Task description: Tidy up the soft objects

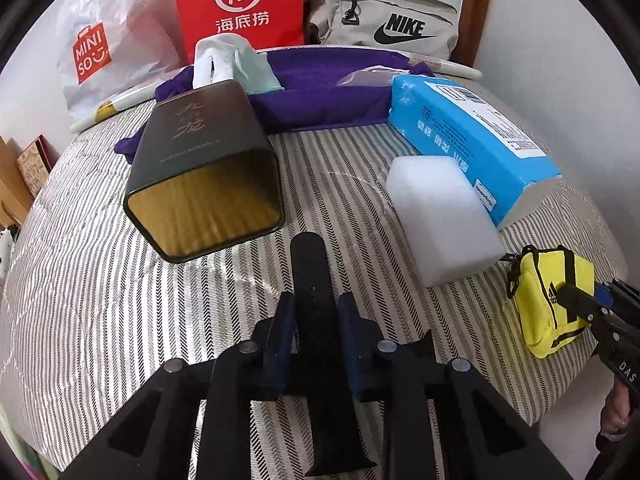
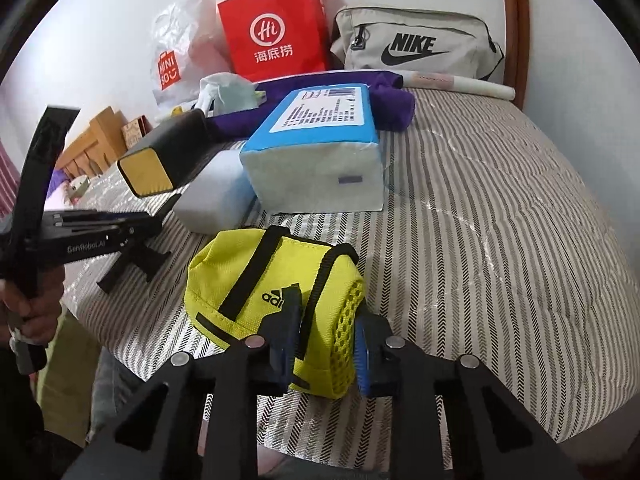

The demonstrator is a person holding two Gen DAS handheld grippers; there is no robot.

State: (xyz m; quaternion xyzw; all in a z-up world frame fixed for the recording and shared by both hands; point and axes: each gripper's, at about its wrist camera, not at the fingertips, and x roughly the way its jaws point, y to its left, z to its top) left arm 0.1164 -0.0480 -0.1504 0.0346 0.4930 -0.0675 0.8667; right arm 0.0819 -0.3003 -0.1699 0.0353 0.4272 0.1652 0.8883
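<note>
My right gripper (image 2: 326, 332) is shut on the near end of a small yellow Adidas pouch (image 2: 276, 292) that rests on the striped bed; the pouch also shows in the left wrist view (image 1: 552, 300). My left gripper (image 1: 316, 320) is shut on a flat black strip (image 1: 310, 280) and hovers over the bed. A white foam block (image 1: 440, 220) lies beside a blue tissue pack (image 1: 472, 128). A purple towel (image 1: 320, 92) with white socks (image 1: 224, 62) on it lies at the back.
A dark tin box (image 1: 200, 168) with a gold end lies on its side at left. A red paper bag (image 1: 238, 4), a Miniso plastic bag (image 1: 100, 48) and a beige Nike bag (image 1: 384, 20) stand along the wall. The bed edge runs close in front.
</note>
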